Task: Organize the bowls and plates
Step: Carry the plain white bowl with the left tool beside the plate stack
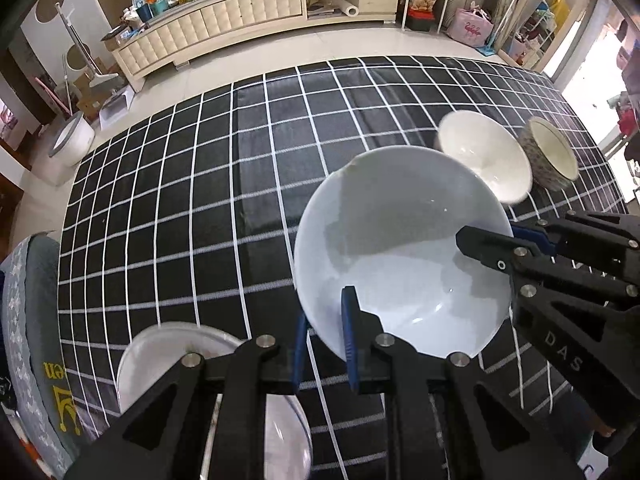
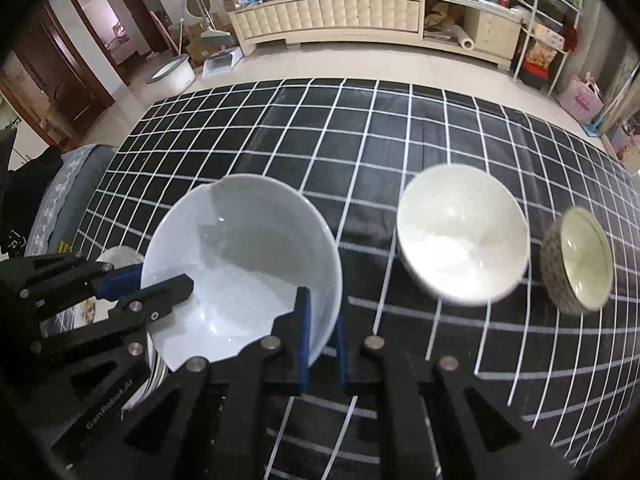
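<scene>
Both tools clamp one large white bowl by its rim: the left tool [image 1: 324,344] pinches the near edge, the right tool [image 2: 322,344] the opposite edge, one finger inside and one outside each. Two-sided support likely keeps the large white bowl [image 1: 400,252] level above the checked tabletop [image 1: 200,200]. A plate stack [image 1: 168,352] sits just beside it, probably the destination. Further right stand a smaller white bowl [image 2: 462,236] and a patterned bowl [image 2: 576,266], apart.
</scene>
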`<move>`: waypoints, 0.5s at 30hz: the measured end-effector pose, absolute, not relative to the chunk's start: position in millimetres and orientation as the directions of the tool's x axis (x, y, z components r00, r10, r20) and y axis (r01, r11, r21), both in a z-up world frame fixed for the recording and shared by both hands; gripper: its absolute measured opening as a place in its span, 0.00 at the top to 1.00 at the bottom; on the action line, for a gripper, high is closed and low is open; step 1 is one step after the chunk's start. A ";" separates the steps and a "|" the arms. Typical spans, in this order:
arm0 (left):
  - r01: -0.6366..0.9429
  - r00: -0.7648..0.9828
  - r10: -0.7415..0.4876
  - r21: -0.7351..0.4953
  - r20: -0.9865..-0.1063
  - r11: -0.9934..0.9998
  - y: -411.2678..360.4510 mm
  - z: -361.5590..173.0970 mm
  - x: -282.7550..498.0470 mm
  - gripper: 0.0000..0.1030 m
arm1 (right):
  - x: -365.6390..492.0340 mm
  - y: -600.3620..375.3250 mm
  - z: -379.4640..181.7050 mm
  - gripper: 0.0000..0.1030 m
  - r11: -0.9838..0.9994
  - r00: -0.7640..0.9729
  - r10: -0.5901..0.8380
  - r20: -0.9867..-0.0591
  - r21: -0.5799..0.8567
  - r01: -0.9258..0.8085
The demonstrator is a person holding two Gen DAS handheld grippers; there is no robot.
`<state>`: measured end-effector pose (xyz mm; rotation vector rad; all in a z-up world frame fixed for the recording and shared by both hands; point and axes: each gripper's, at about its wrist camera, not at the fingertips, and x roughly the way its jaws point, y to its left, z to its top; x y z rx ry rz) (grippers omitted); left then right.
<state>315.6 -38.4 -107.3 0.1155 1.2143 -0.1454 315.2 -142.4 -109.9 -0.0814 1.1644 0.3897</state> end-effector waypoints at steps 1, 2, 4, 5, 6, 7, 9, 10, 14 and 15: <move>0.174 0.343 -0.051 0.010 -0.938 0.985 -38.8 -106.3 309.8 0.86 | 310.4 -141.2 -109.7 0.87 0.930 0.334 0.257 -0.907 0.138 -0.341; 0.171 0.342 -0.054 0.005 -0.938 0.985 -38.8 -105.4 301.8 0.86 | 305.9 -141.7 -109.8 0.87 0.930 0.333 0.258 -0.907 0.140 -0.341; 0.167 0.337 -0.062 -0.005 -0.939 0.986 -39.7 -105.0 288.9 0.86 | 294.8 -141.4 -111.3 0.87 0.930 0.333 0.261 -0.906 0.143 -0.339; 0.168 0.337 -0.063 -0.006 -0.939 0.986 -38.2 -106.6 282.1 0.86 | 288.7 -141.1 -113.7 0.87 0.931 0.329 0.260 -0.908 0.146 -0.334; 0.169 0.335 -0.059 -0.002 -0.940 0.986 -38.3 -109.2 273.1 0.86 | 281.3 -139.7 -118.0 0.87 0.932 0.317 0.259 -0.912 0.150 -0.329; 0.171 0.329 -0.051 0.006 -0.943 0.985 -39.0 -112.0 264.0 0.86 | 276.9 -139.1 -119.5 0.87 0.932 0.313 0.257 -0.914 0.150 -0.330; 0.175 0.319 -0.052 0.005 -0.946 0.985 -37.9 -117.0 252.9 0.86 | 266.1 -137.3 -125.5 0.87 0.931 0.301 0.256 -0.918 0.151 -0.333; 0.179 0.314 -0.057 0.000 -0.948 0.984 -36.8 -119.8 247.3 0.86 | 260.9 -137.3 -129.2 0.87 0.930 0.294 0.263 -0.919 0.161 -0.331; 0.183 0.302 -0.057 -0.001 -0.952 0.983 -34.8 -130.2 225.4 0.86 | 247.5 -136.2 -141.9 0.87 0.929 0.274 0.264 -0.925 0.168 -0.329; 0.185 0.301 -0.050 0.007 -0.952 0.983 -35.7 -132.7 221.4 0.86 | 245.5 -135.7 -145.3 0.87 0.929 0.269 0.263 -0.926 0.168 -0.331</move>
